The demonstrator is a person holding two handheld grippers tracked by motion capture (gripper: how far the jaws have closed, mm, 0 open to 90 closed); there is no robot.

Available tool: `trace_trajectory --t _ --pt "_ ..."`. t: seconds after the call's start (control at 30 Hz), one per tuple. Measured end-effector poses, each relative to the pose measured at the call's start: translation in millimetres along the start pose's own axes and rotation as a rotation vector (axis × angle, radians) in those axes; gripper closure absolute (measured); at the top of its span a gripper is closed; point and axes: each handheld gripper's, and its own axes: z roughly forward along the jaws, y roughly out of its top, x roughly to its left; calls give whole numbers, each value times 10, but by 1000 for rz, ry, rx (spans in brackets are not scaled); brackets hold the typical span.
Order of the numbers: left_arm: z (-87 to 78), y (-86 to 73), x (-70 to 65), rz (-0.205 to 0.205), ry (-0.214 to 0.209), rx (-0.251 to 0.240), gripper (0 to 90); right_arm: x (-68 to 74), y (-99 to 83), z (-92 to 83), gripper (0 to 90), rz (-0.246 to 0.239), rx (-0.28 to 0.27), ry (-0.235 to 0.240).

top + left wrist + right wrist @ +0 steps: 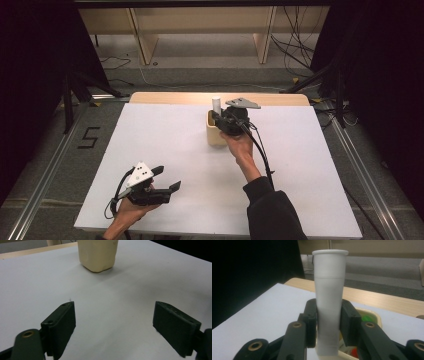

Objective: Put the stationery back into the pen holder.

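1. The left gripper (167, 179) was black, with a pale grey three-cornered plate on top that bore small dark dots.
2. A black cable looped from its rear.
3. Its two jaws were flat, dark, block-like pads, each with small screw holes; a brass-ringed pivot showed on one arm.
4. The right gripper (223, 119) was black too, with a darker grey plate.
5. Its linkage arms carried brass-ringed pivots.
6. A black cable trailed along the right forearm.
7. The right sleeve (272, 210) was black.

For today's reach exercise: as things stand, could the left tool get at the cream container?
Probably yes. The left tool is open and holds nothing, with bare white table between it and the cream container. The right tool crowds its top.
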Motion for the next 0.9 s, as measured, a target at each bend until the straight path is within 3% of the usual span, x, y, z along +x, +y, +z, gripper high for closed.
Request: trace_trajectory --t 0.9 --pt "6 -2 7 -6 -4 -9 180 -3 1 296 700 5 35 -84"
